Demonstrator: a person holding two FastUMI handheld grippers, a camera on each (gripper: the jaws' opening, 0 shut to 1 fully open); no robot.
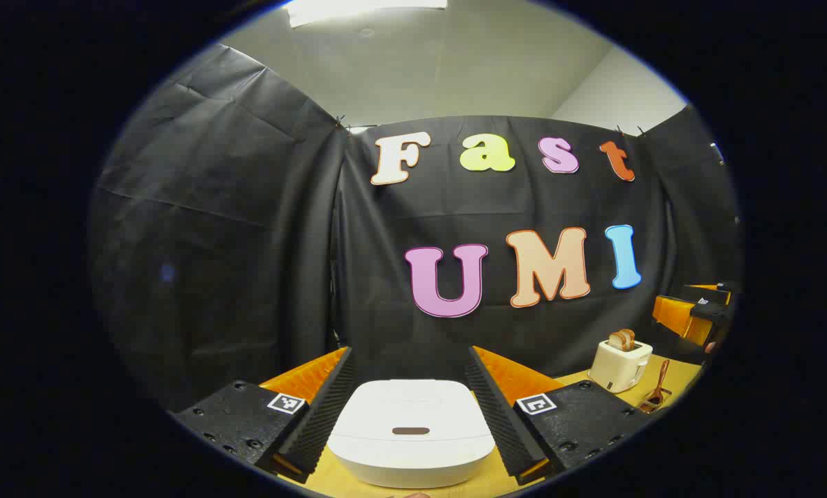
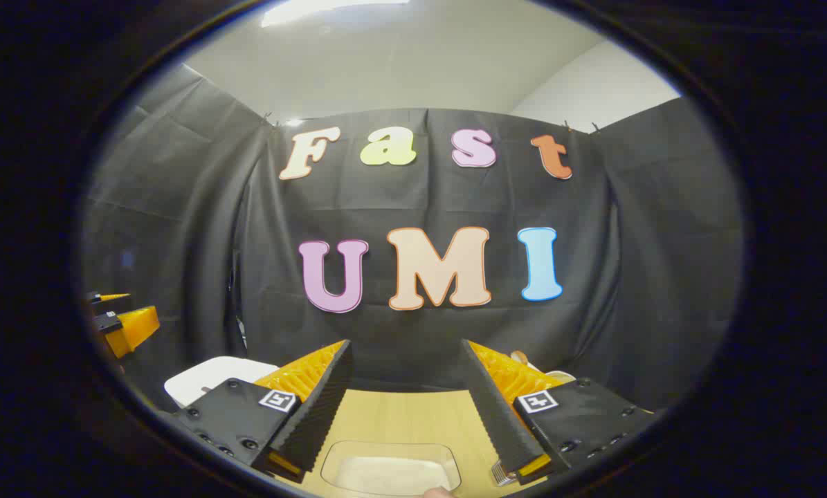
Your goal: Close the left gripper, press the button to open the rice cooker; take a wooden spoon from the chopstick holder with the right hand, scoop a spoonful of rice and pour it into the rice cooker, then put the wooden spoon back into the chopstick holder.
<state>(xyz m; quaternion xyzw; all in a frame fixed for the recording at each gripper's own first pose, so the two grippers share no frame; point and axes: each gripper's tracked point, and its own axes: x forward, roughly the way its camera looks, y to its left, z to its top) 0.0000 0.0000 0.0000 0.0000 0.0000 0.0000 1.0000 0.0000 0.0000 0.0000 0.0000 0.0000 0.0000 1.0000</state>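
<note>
Left claw (image 1: 410, 408): mine, fingers spread wide, holding nothing, framing the rice cooker (image 1: 410, 432) that sits between them on the wooden table (image 1: 486, 481). Lid down; the dark oblong button (image 1: 411, 431) faces me, its long axis running side to side across the lid front.

Right claw (image 2: 406, 408): also spread wide, empty, hanging above a clear tray of rice (image 2: 391, 474) on the table; the rice cooker shows as a white corner off to its left.

Wooden spoon (image 1: 659, 391): seen from the left gripper view, far right, beside the toaster (image 1: 619, 365). Handle runs up and slightly rightward, bowl end down. Whether it stands in the chopstick holder I cannot tell.

Step in hand, as I judge it: closing the left fingers, not yet done.

Hazards:
- Pressing with the fingers this far apart, they would straddle the button and miss it.
- Closed tips landing off-centre could slip along the smooth lid or nudge the cooker back.
- Lid may swing up into my left claw if I linger above it.
</note>
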